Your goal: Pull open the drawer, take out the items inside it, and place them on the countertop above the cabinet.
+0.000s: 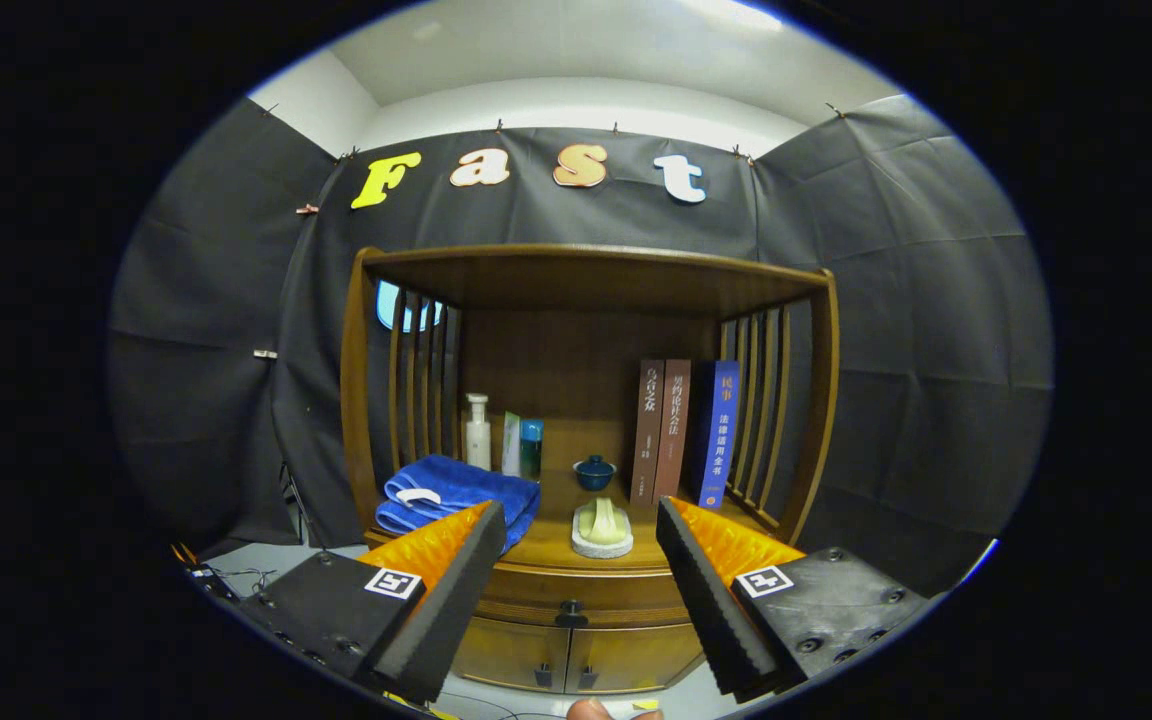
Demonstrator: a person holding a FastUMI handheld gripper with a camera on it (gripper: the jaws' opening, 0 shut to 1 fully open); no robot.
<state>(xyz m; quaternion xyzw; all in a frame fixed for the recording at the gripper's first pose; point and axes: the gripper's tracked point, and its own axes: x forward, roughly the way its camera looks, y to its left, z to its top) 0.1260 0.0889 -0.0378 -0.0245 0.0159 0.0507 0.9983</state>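
Drawer [576,585] shut, sitting right under the countertop [551,545], one dark knob [571,612] in the middle of its front. Dead centre between the fingers, a bit ahead of them. Contents hidden, so no count possible there.

Gripper [576,560] wide open, nothing between the fingers [446,600], not touching anything. Hovering in front of the cabinet [586,400], apart from the drawer front.

Below the drawer: two small doors [571,655], each with its own little dark handle near the seam.

On the countertop, counted:
- one blue towel [456,495], folded, partly hidden behind the left finger
- one round white dish [602,545] near the front edge, with something pale green lying on it, can't tell what exactly
- one small dark blue lidded cup [594,472] further back, near the middle
- one white pump bottle [477,430], one pale boxy container and one teal-capped bottle [531,448] in a row behind the towel
- three books [681,430] standing upright to the right of the cup, two brown and one blue

Slatted wooden sides left and right, flat wooden roof over the shelf space. Black cloth wall [896,330] behind and around it all.

Bit of a fingertip [591,709] poking in below the gripper. Some cables [226,575] on the floor beside the left finger.
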